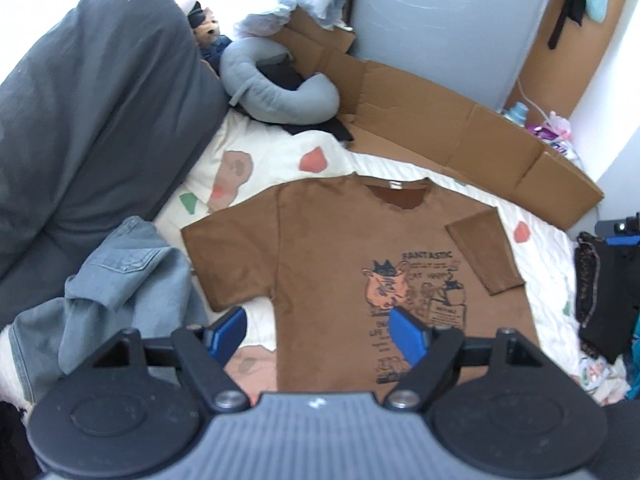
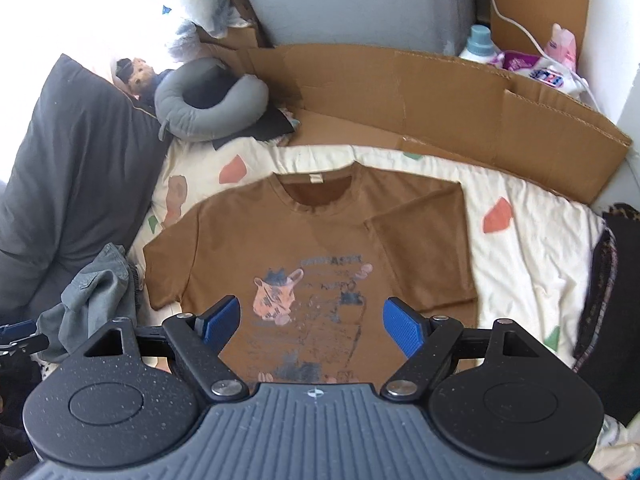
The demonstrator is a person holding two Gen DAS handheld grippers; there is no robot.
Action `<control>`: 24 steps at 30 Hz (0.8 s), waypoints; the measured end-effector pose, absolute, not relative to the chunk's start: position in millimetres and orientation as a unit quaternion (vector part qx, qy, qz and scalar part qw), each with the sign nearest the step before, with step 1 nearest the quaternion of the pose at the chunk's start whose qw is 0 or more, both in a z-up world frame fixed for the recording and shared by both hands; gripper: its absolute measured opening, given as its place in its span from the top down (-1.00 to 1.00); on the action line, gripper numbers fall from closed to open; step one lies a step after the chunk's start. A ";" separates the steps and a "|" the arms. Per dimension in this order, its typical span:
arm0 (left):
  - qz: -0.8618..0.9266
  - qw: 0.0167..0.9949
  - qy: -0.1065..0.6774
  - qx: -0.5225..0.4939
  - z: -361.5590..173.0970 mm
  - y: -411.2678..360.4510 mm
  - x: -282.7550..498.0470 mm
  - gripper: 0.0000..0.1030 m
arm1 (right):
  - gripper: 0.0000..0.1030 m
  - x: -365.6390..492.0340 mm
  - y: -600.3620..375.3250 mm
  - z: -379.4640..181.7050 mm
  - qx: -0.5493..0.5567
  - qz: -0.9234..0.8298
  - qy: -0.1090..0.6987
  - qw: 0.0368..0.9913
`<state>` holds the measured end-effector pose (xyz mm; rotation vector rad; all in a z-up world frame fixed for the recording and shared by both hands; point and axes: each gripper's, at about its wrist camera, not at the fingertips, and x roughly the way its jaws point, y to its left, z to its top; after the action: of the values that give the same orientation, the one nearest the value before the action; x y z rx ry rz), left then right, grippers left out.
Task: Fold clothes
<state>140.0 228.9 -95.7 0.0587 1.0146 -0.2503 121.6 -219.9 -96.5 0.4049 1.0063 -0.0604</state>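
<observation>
hovering wide open and empty, the left gripper (image 1: pixel 318 330) hangs over the left hem side of the brown short-sleeved cotton t-shirt (image 1: pixel 328 248), which lies flat on the cream patterned bedsheet (image 1: pixel 280 156), right sleeve already folded in. just left, crumpled light-blue denim jeans (image 1: pixel 120 280) touch the left sleeve and could snag in a fold. the right gripper (image 2: pixel 312 322), equally open and empty, hangs above the print.
</observation>
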 end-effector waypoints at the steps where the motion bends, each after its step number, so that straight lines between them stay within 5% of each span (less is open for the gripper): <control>1: -0.118 0.867 0.484 0.026 -99.6 230.6 140.1 -0.58 | -0.63 121.8 -216.9 -102.0 0.189 -0.033 0.474 0.859; 6: -0.109 0.868 0.485 -0.001 -121.5 240.3 143.9 -0.78 | -0.63 126.1 -210.7 -134.1 0.202 -0.039 0.478 0.854; 24: -0.041 0.872 0.486 -0.030 -205.9 260.8 162.6 -0.70 | -0.63 145.8 -180.4 -207.9 0.255 -0.018 0.454 0.853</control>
<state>162.6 260.8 -205.9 -0.0621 1.0159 -0.0848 145.8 -180.4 -207.9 0.5367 0.9552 -0.0377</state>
